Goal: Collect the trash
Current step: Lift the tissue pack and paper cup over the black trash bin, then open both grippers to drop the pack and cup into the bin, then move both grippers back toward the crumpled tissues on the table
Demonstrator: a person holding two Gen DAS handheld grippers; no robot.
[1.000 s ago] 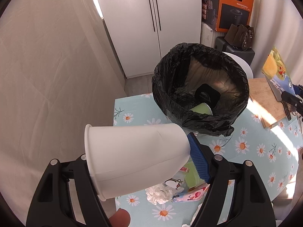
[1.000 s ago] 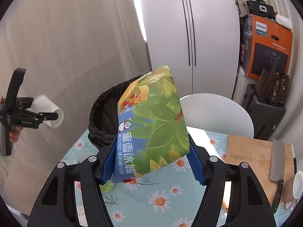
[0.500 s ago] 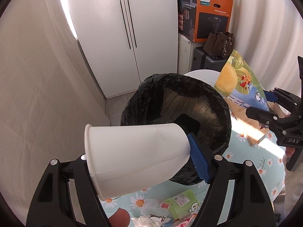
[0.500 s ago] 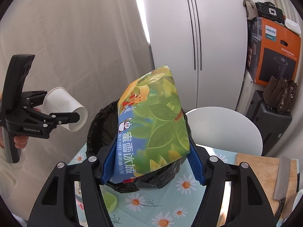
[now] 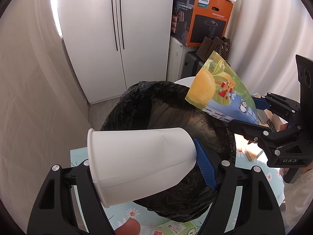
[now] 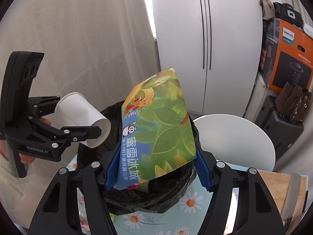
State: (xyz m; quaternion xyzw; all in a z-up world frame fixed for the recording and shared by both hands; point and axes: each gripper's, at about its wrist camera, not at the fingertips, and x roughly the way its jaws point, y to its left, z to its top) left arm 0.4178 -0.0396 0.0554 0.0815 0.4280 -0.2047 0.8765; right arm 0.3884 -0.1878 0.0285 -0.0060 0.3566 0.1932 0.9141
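My left gripper [image 5: 148, 166] is shut on a white paper cup [image 5: 140, 162] lying sideways between its pads, just over the near rim of the black-lined trash bin [image 5: 137, 101]. My right gripper [image 6: 158, 168] is shut on a flat green and blue printed paper bag [image 6: 158, 125], held upright over the bin [image 6: 148, 201]. In the left wrist view the right gripper [image 5: 248, 113] holds that bag [image 5: 221, 94] above the bin's right rim. From the right wrist camera, the left gripper [image 6: 78, 121] shows with the cup [image 6: 82, 117] at the bin's left side.
The bin stands on a table with a daisy-print cloth [image 6: 187, 211]. Small wrappers [image 5: 176, 227] lie near the front edge. A wooden cutting board [image 6: 281, 192] with a cleaver [image 6: 295, 190] sits at the right. A white chair back [image 6: 234, 137], white cabinet [image 5: 117, 39] and orange box [image 5: 207, 17] stand behind.
Both grippers have closed in on the bin from opposite sides with their loads. The cup now hangs over the near rim and the bag over the bin's opening.
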